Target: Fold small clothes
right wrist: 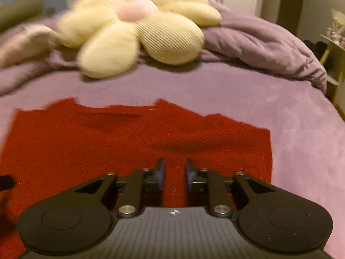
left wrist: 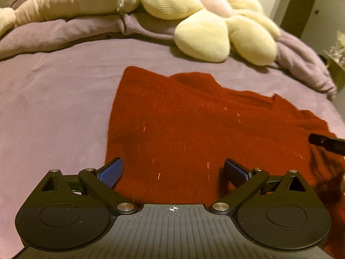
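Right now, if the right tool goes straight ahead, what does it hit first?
Most likely the red garment spread under the right tool; past its far edge, bare purple sheet, then the flower pillow. Height is unclear.

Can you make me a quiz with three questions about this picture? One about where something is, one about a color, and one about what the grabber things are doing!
1. Where is the flower pillow?
A. On top of the red garment
B. Beyond the red garment, against the bunched purple blanket
C. On the floor

2. What color is the garment lying on the bed?
A. Red
B. Green
C. White

3. How do the left gripper jaws stand?
A. Clamped on the pillow
B. Pressed shut on nothing
C. Spread wide apart, holding nothing

Answers:
1. B, the pillow sits past the garment's far edge, on the blanket.
2. A, the cloth is deep red in both views.
3. C, its blue pads are far apart over the garment; the right gripper jaws are much closer, with a small gap.
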Demonstrator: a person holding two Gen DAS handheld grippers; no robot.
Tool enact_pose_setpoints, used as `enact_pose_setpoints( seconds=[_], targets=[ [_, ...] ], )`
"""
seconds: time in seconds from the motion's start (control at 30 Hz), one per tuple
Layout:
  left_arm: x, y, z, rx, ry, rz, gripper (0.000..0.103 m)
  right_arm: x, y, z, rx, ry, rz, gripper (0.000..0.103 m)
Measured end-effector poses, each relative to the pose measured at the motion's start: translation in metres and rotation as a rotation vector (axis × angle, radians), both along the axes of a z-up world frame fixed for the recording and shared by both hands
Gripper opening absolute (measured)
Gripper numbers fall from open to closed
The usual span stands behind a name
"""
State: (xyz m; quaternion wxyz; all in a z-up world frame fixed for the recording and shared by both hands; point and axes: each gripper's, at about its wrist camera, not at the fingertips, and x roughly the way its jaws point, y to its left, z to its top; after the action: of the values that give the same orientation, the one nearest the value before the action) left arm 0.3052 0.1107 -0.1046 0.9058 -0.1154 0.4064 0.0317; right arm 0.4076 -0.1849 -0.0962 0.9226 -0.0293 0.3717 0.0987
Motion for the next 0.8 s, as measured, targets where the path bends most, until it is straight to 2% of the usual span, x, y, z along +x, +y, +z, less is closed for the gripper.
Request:
enact_pose_setpoints(
  seconds=[0.07,0.1,0.13,0.2,0.3,0.47,0.63,0.8],
  targets=[
    [-0.011,0.001,-0.005,0.036,0.014,0.005,0.102,-0.035,-0.008,0.002,0.014,-0.028,0.049,0.030],
    [-0.014,0.001,-0.007,0.070,0.029,0.015,0.102,-0.047,-0.014,-0.004,-0.004,-0.007,0.049,0.032],
    [-0.019,0.004,-0.009,0.070,0.046,0.022,0.102,-0.051,-0.019,-0.012,-0.019,0.030,0.044,0.032],
    [-0.033,0.014,-0.003,0.007,0.067,0.046,0.102,-0.065,-0.037,-0.020,0.013,0.043,0.036,0.032],
    [-0.071,0.027,0.009,-0.049,0.053,0.061,0.102,-0.100,-0.063,-0.002,0.105,0.056,-0.018,0.035],
    [-0.156,0.039,0.022,-0.063,0.052,0.018,0.102,-0.191,-0.100,0.008,0.152,0.104,0.014,0.048],
    [-0.230,0.050,0.016,-0.046,0.131,0.007,0.102,-0.289,-0.147,0.008,0.163,0.178,-0.030,0.049],
    [-0.271,0.065,0.004,-0.076,0.191,0.059,0.102,-0.331,-0.188,0.008,0.277,0.217,-0.098,0.052]
  ],
)
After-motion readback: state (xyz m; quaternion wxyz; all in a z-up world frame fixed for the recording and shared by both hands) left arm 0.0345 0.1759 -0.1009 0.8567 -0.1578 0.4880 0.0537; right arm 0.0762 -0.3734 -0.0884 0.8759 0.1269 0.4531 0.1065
